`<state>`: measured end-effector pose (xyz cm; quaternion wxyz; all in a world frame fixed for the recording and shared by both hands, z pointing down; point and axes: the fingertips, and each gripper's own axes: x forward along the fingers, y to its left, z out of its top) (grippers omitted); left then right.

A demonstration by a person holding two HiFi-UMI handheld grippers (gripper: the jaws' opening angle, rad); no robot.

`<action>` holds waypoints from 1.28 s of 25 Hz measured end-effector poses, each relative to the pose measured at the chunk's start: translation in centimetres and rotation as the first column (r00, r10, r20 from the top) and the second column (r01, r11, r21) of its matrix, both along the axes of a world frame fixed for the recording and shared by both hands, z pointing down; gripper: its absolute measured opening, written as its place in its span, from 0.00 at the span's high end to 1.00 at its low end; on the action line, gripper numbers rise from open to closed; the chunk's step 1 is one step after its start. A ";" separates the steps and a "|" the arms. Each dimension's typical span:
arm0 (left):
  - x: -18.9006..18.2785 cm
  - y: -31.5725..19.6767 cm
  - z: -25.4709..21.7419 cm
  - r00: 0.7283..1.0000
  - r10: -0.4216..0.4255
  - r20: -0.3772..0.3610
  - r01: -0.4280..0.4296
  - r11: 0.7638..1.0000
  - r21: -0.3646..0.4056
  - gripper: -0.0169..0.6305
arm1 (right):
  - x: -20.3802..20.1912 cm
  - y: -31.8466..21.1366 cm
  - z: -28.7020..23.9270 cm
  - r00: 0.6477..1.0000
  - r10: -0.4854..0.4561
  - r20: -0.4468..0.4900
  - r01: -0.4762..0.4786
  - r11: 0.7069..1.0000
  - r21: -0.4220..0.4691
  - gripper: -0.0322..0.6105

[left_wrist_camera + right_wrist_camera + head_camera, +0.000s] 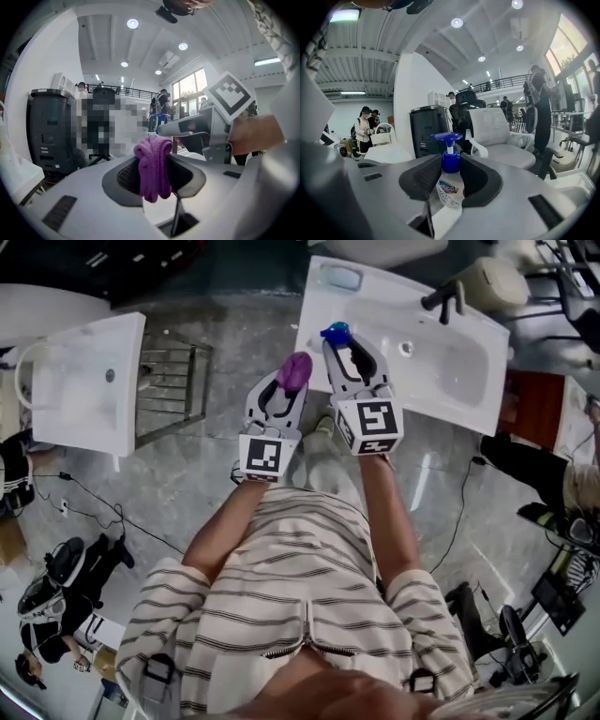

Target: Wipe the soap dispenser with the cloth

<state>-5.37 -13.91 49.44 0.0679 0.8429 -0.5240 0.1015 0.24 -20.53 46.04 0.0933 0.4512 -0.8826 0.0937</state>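
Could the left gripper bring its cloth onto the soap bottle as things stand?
Probably yes. The left gripper holds the cloth right beside the right gripper, which grips the soap bottle near its top. Nothing sits between them, though those jaws cover part of it.

Purple cloth point(153, 166); soap dispenser point(450, 164) with blue pump and pale body, blue-and-red label; white sink point(455, 376); person's shirt point(300, 587) cream with dark stripes

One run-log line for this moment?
left hand-held gripper: shut on purple cloth | right hand-held gripper: shut on soap dispenser | cloth and dispenser: apart
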 end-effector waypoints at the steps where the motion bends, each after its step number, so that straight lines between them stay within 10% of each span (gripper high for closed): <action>1: 0.1 0.3 -0.4 1.000 0.003 0.005 -0.003 1.000 0.004 0.77 | 0.1 0.5 -0.4 1.000 0.001 -0.003 -0.001 1.000 0.004 0.75; 32: 3.7 3.5 -4.9 0.993 0.105 0.044 -0.110 0.987 0.119 0.77 | 1.1 5.4 -5.2 1.000 0.021 -0.008 -0.021 0.999 0.045 0.75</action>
